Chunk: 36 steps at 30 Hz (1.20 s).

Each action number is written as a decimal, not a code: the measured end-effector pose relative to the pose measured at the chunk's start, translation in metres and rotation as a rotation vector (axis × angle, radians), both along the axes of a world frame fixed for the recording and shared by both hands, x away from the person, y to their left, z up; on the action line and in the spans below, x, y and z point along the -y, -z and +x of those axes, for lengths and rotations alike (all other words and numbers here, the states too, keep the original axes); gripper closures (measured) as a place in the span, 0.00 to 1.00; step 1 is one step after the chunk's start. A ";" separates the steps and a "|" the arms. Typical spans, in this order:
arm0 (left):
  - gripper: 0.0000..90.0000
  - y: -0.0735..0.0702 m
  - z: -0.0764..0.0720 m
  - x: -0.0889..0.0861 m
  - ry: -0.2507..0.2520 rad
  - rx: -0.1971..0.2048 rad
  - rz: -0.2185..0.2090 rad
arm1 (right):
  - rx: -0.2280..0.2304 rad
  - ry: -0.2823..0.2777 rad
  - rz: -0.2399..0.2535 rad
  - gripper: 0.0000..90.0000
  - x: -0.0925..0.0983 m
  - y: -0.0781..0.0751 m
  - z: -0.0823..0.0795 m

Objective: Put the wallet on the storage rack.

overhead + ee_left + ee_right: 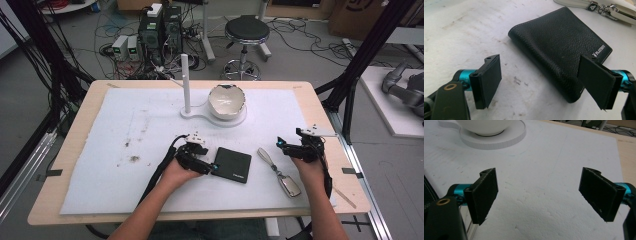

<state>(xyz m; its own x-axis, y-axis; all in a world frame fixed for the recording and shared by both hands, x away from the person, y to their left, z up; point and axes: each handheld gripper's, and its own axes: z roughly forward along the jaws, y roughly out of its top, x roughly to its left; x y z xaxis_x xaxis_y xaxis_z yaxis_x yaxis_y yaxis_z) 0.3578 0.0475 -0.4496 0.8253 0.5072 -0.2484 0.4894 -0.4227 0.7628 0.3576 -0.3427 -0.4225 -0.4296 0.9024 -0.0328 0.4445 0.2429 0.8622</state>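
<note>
The left tool (209, 165) is sitting wide open right at the near left corner of the black wallet (233, 164), which is lying flat on the desk (75, 130). The wallet's long side is running away to the right. The right tool (284, 146) is waiting open, farther off, near the keys (280, 172).

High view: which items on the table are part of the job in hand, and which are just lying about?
In the job:
- black leather wallet, with the left hand-held gripper open at its near corner
- right hand-held gripper, open over bare foam

Lying about:
- silver car key on a grey strap
- white ceramic bowl
- white stand with upright post
</note>
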 end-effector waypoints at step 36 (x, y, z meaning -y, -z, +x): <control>0.62 0.001 -0.004 0.026 0.025 0.050 0.030 | 0.001 0.002 -0.048 0.18 0.003 0.000 -0.016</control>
<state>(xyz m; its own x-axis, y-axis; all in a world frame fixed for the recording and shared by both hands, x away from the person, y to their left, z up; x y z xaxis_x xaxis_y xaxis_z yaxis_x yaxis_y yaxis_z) 0.3541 0.0214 -0.4501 0.8486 0.4932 -0.1912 0.4400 -0.4575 0.7727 0.3419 -0.3460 -0.4224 -0.4275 0.9008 -0.0763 0.4439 0.2827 0.8503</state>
